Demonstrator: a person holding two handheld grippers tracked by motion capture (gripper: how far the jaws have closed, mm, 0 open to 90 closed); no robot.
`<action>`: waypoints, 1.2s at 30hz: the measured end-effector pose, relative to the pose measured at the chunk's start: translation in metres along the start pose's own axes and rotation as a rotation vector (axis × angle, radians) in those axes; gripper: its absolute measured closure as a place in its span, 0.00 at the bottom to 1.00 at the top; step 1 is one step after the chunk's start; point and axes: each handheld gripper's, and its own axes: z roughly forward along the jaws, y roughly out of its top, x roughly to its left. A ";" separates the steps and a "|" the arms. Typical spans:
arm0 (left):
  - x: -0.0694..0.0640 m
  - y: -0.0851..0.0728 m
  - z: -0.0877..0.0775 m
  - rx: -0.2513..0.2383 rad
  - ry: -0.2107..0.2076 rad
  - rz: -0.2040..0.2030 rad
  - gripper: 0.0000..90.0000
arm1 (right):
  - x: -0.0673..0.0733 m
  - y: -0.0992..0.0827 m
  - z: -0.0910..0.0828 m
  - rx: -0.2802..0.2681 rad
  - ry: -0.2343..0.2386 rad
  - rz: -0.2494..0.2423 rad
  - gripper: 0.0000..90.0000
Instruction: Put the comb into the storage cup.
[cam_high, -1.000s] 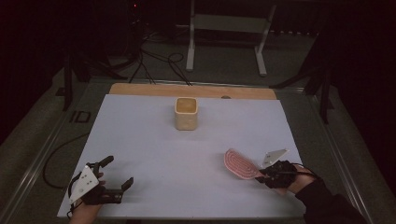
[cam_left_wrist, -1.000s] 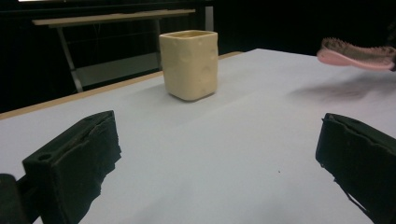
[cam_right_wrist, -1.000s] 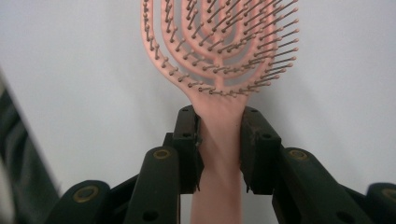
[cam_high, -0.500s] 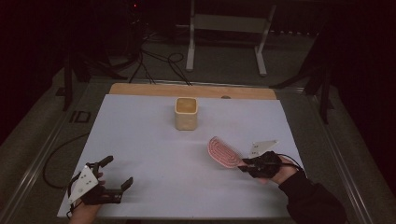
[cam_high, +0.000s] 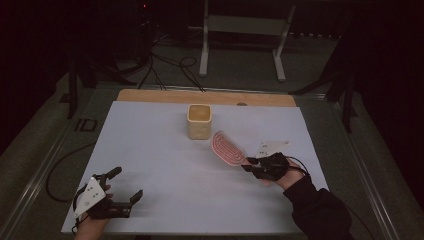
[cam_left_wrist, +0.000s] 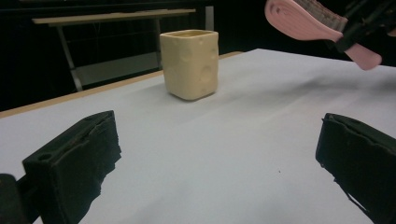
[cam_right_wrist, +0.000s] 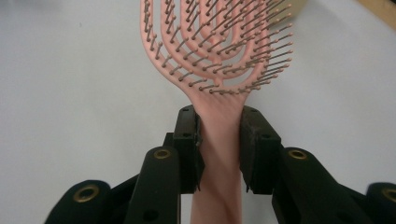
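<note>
Pinching the handle of a pink hairbrush (cam_right_wrist: 219, 135), the right gripper (cam_right_wrist: 219, 149) is seen raised over the white table (cam_high: 150, 150); the bristled head extends beyond its fingertips toward a yellow cup (cam_high: 199, 121) nearby. The left gripper (cam_high: 122, 186) is held spread, nothing between its fingers.
</note>
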 end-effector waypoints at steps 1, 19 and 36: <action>0.000 0.000 0.000 0.003 0.000 0.001 0.00 | 0.000 0.000 0.000 0.000 0.000 0.000 0.79; 0.000 -0.001 0.001 0.022 0.000 0.000 0.00 | -0.008 0.055 0.016 -0.130 -0.028 -0.028 0.79; 0.000 -0.002 0.001 0.023 0.001 -0.001 0.00 | -0.016 0.094 0.029 -0.241 -0.059 -0.008 0.79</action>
